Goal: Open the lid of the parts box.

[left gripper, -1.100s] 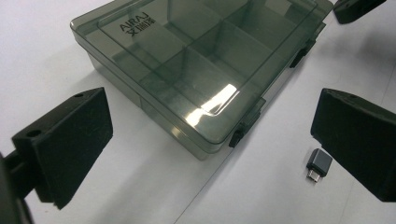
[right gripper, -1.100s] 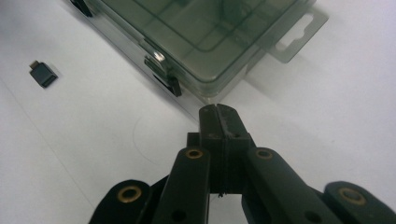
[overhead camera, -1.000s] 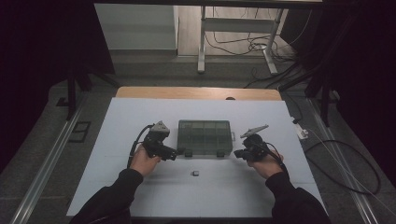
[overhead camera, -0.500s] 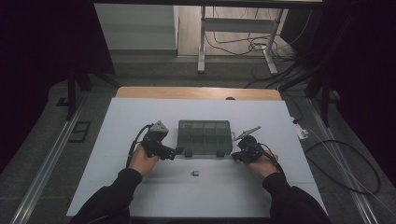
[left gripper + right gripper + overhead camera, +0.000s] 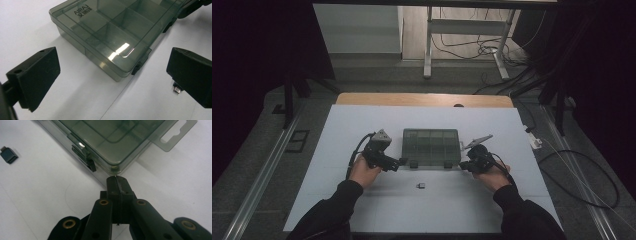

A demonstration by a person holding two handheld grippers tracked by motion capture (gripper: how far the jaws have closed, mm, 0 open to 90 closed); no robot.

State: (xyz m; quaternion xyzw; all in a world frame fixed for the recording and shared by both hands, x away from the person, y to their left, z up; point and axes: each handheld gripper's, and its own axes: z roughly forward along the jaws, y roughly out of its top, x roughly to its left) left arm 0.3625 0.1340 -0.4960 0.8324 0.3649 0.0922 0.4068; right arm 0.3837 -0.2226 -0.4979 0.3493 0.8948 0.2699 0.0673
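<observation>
A white table (image 5: 362, 125) carries a smoky, see-through compartment box (image 5: 431, 146) with its lid down, lying at the middle of the table, nearer the front edge than the back. The left gripper (image 5: 398, 162) rests at the box's front left corner, its jaws spread wide with nothing between them. The right gripper (image 5: 116, 180) has its jaws pressed together, tips right at the box's front right corner. A small dark adapter (image 5: 421, 185) lies near the front edge, apart from the box.
</observation>
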